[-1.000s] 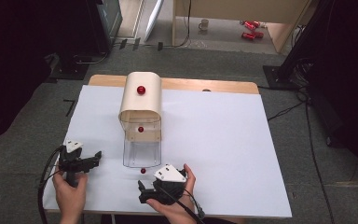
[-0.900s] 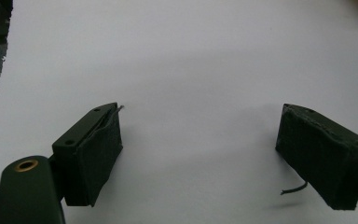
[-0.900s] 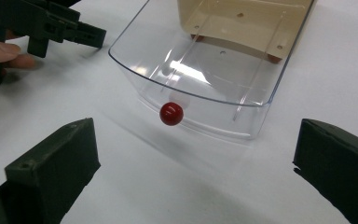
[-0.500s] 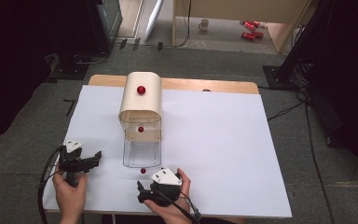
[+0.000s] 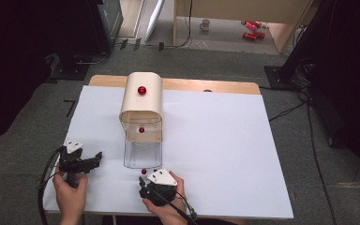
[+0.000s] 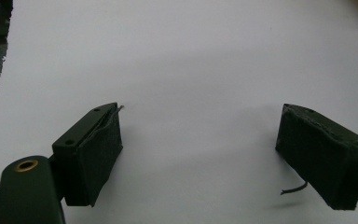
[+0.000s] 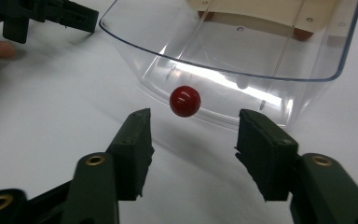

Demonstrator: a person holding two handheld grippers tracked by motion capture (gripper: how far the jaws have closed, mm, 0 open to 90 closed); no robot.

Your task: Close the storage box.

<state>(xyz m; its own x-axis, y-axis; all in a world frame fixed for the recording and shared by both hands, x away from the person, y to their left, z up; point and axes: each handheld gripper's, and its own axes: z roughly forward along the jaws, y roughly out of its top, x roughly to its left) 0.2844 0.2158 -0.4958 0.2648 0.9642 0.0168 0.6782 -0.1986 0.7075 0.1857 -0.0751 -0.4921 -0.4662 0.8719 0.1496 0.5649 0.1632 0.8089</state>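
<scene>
- At the left of the high view, we see the left tongs [image 5: 93,160] held low over the white table [image 5: 225,140], near its front left corner. They sit where they sat a second ago. In the left gripper view the jaws stand wide apart, with nothing but bare table between them.
- In the middle stands a clear drawer [image 5: 142,152], pulled out of a rounded wooden box [image 5: 141,96]. A small red knob [image 5: 143,172] sticks out from the drawer's front wall.
- Just right of that, the right tongs [image 5: 143,182] have drawn back a little toward us over the last second. They now sit just short of the knob.
- In the right gripper view the jaws gape open and hold nothing. The knob [image 7: 185,101] lies ahead of the tips, roughly centred between them and not touched.
- We judge the drawer is let go, or the tongs are lining up to take the knob; which one, we cannot tell.
</scene>
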